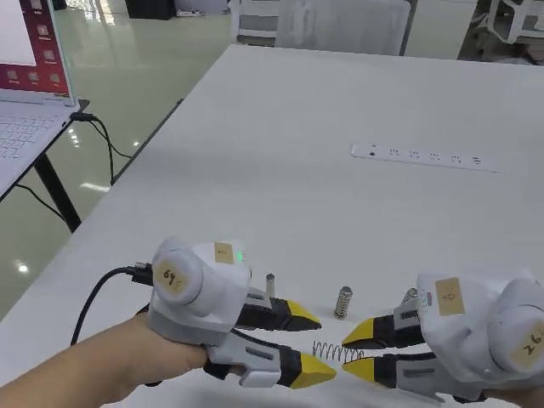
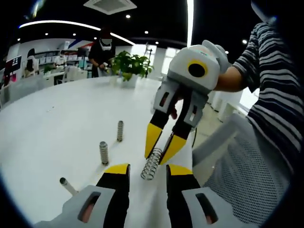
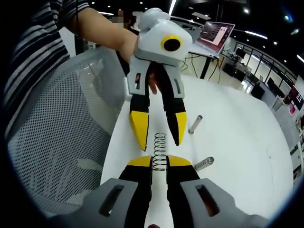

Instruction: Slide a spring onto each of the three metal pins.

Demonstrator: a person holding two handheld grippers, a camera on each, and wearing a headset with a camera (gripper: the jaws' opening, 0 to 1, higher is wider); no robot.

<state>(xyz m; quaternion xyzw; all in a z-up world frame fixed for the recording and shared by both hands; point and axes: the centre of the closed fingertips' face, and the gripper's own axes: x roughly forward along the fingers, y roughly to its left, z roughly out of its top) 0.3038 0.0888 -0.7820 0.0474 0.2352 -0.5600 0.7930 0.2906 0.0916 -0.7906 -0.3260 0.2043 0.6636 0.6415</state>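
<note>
While one end of the loose spring (image 1: 327, 348) is pinched between the jaws of the right tool (image 1: 350, 353), the left tool (image 1: 321, 343) is held open, its jaws spread to either side of the spring's free end. Just behind them on the white worktop (image 1: 340, 110), a bare pin (image 1: 270, 285) is seen upright, with a sprung pin (image 1: 342, 302) and a second sprung pin (image 1: 410, 297) to its right.

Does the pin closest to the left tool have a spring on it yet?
No, bare: the pin beside the left tool is smooth metal, no coils; the right tool holds the spring.
</note>
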